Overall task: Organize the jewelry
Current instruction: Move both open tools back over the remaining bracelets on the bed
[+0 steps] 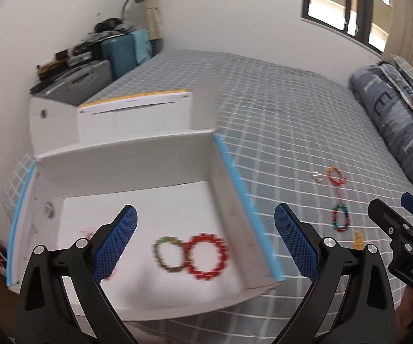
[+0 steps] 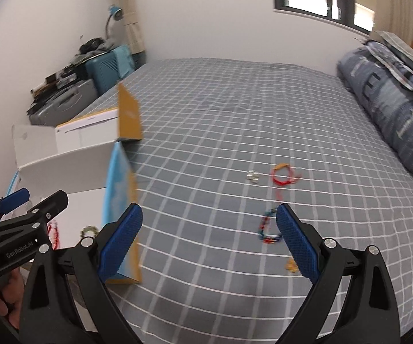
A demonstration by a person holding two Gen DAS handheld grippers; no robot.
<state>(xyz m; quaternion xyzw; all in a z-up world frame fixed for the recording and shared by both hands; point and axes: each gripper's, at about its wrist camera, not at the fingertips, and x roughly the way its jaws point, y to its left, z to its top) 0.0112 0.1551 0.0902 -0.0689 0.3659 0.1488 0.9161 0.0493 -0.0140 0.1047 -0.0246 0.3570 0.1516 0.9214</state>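
Observation:
A white open box (image 1: pixel 229 172) with blue-taped edges lies on the bed. Inside it lie a red beaded bracelet (image 1: pixel 206 256) and a green-brown one (image 1: pixel 167 256), side by side. My left gripper (image 1: pixel 206 238) is open and empty above the box. On the sheet lie a multicoloured bracelet (image 2: pixel 268 230), a red cord bracelet (image 2: pixel 282 176), small silver pieces (image 2: pixel 252 176) and a yellow piece (image 2: pixel 291 266). My right gripper (image 2: pixel 209 238) is open and empty, just above the multicoloured bracelet, which sits beside its right finger (image 2: pixel 295 243).
The grey checked bed sheet (image 2: pixel 220 109) spreads ahead. A rolled blue quilt (image 2: pixel 392 100) lies at the right. A second white box (image 1: pixel 135 114) stands behind the first. Suitcases and clutter (image 1: pixel 92 66) stand at the far left by the wall.

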